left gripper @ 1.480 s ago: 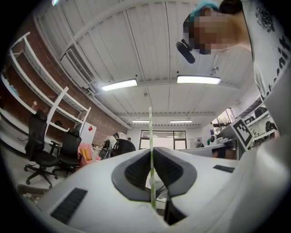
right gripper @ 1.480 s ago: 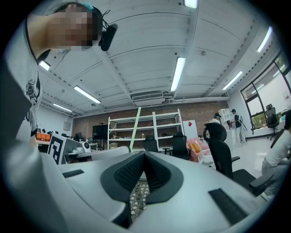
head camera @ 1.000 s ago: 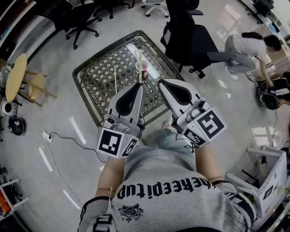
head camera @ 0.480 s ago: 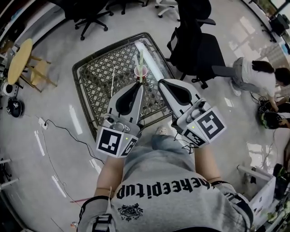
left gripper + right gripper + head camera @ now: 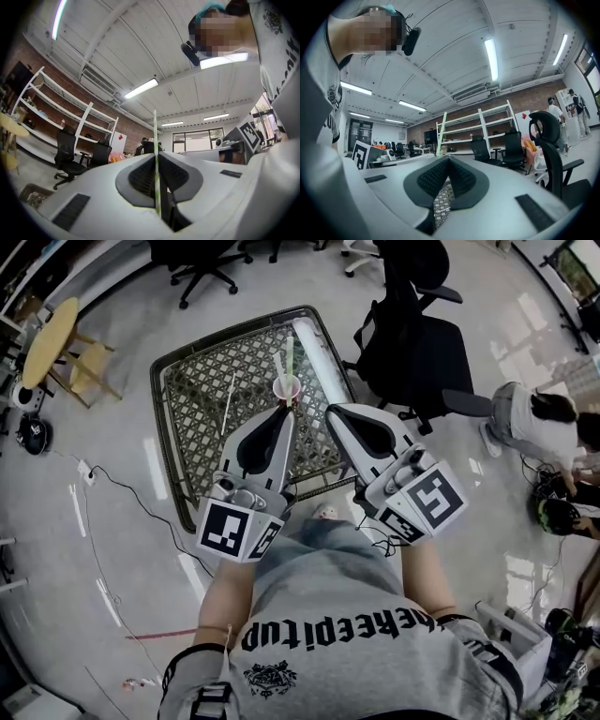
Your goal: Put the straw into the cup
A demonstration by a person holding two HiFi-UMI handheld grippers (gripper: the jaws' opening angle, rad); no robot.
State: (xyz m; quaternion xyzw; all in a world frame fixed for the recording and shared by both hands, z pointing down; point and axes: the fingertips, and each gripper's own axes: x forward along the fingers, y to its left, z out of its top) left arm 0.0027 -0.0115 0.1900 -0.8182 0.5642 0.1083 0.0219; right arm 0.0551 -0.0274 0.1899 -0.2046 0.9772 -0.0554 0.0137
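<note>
A pink cup (image 5: 287, 387) stands on the lattice-topped table (image 5: 202, 413), just beyond my two gripper tips. My left gripper (image 5: 284, 415) is shut on a pale green straw (image 5: 290, 349) whose free end crosses over the cup in the head view. In the left gripper view the straw (image 5: 155, 140) runs straight up between the closed jaws of the left gripper (image 5: 157, 157). A white straw (image 5: 278, 367) seems to lean in the cup. Another white straw (image 5: 228, 390) lies on the table to the left. My right gripper (image 5: 330, 411) (image 5: 449, 159) is shut with nothing in it.
A black office chair (image 5: 412, 343) stands close to the table's right side. A round wooden table (image 5: 47, 338) and a stool are at far left. A cable (image 5: 122, 493) trails across the floor. A person (image 5: 539, 418) crouches at the right.
The view has drifted, so the table and cup sit slightly differently in the frame. Both grippers keep the same pose, the left still holding the straw.
</note>
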